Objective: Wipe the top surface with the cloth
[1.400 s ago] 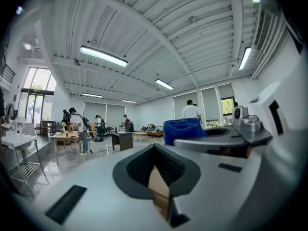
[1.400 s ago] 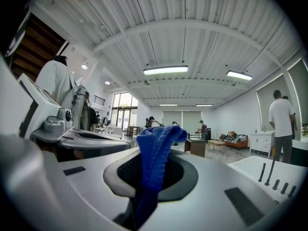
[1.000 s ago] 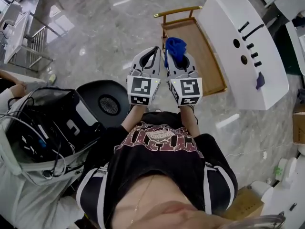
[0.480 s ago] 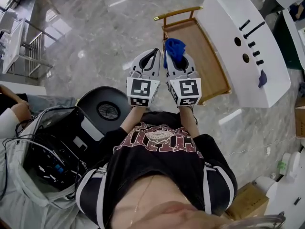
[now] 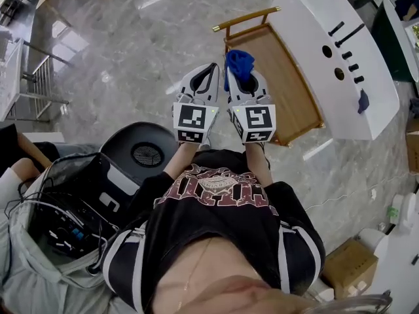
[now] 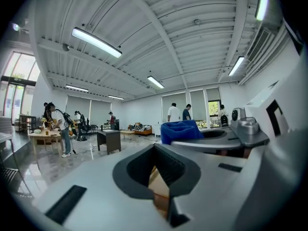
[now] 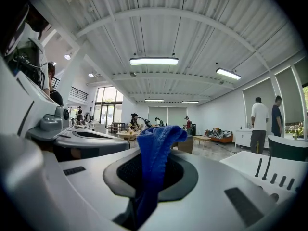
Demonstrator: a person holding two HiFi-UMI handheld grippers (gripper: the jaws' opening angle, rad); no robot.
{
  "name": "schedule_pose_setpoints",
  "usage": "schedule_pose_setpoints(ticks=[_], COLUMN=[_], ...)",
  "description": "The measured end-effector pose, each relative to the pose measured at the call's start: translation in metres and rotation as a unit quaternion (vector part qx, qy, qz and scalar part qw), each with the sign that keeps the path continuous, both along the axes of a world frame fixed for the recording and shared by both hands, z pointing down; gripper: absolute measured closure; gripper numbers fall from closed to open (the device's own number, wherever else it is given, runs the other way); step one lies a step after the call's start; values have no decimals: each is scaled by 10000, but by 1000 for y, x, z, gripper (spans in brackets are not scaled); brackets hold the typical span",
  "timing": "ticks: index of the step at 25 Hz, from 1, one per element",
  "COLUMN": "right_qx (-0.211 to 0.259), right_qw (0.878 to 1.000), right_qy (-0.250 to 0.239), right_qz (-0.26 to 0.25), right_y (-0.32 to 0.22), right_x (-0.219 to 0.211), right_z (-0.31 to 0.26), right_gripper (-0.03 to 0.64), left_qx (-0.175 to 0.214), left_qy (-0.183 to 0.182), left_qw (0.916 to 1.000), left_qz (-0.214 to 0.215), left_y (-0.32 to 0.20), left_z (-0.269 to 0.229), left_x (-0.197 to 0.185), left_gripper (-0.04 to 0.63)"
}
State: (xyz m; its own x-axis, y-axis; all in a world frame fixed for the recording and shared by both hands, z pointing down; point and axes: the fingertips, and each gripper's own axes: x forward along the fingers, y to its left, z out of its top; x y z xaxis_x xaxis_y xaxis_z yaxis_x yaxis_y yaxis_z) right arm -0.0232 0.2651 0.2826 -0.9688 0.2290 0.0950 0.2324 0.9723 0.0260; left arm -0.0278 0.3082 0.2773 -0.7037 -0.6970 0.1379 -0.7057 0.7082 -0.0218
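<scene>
R gripper (image 7: 150,179) clamps blue cloth (image 7: 158,146); L gripper (image 6: 161,176) is shut, empty. Risk: cloth is bunched, so it may slip out when dragged across wooden top (image 5: 285,84).

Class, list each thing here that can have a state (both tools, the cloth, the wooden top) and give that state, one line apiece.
left tool: shut, nothing between its jaws.
right tool: shut on the blue cloth.
blue cloth: bunched, pinched in the right tool, its end sticking out past the jaws.
wooden top: bare, nothing lying on it.
</scene>
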Motion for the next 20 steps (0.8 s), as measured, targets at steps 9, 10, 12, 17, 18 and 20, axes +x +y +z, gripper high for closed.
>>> schedule_pose_setpoints(ticks=[9,10,12,17,18,20], right_qx=[36,46,62,90,87,65], right_qw=[9997,9996,9996,9992,9991,9992], right_qy=[109,140,175,284,275,197], right_qz=[219,227,229,280,295,335], right_y=[-10,-14,-23,-46,-54,-74], right_x=[-20,-27,-44,-95,-103,-114], right_z=[21,24,28,33,31,24], right_gripper=[560,560,560,560,560,560], left_qx=[-28,-25,-22,-27,-22,-57], left_qy=[-1,25,72,92,90,47], left_qw=[9999,9999,9999,9998,9998,9997], left_qz=[98,118,145,182,191,230], left_y=[-7,-12,-23,-50,-57,-78], left_z=[15,18,23,25,23,18], left_x=[-26,-32,-49,-104,-112,-124], left_gripper=[549,549,549,549,549,549])
